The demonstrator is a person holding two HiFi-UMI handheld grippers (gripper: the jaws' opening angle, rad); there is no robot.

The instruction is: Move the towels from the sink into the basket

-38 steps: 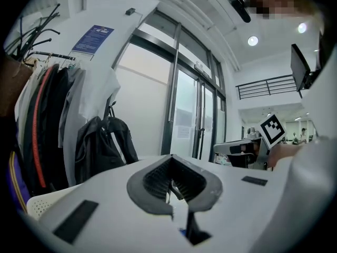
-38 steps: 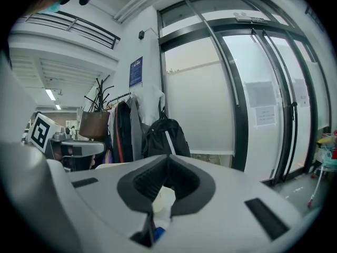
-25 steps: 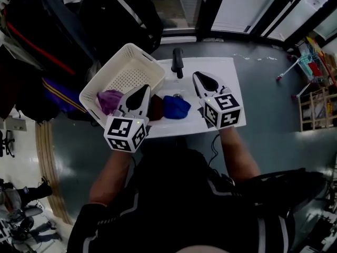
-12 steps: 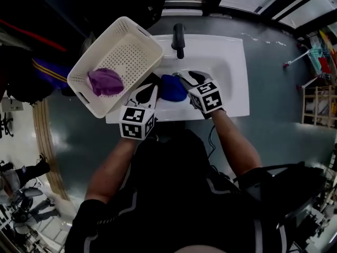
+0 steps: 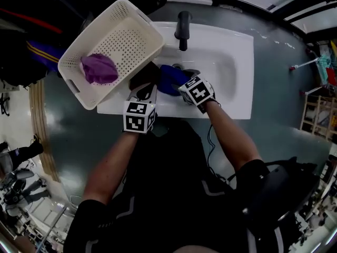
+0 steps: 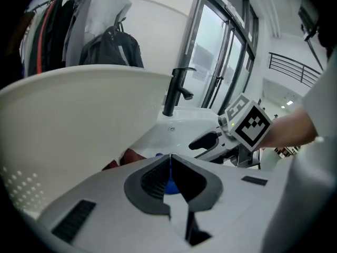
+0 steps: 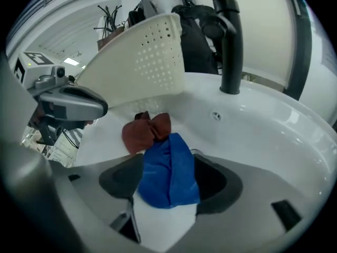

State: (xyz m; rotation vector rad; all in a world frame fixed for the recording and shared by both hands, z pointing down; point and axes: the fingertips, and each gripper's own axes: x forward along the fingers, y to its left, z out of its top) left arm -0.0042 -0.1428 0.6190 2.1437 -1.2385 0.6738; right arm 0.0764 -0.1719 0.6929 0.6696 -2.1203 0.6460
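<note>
The head view looks steeply down on the sink and basket. Both gripper views sit low and close at the sink, facing the tap, which all three share.

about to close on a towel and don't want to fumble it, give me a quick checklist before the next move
1. Right tool open: ok; its jaws have just been opening, with the blue towel between them, not yet pinched.
2. Left tool open: not ok; jaws together, nothing between them.
3. Brown towel outside the right tool's bite: ok; it lies beyond the jaws.
4. Basket has room: ok; only the purple towel inside.
5. Basket steady on the sink edge: cannot tell.
</note>
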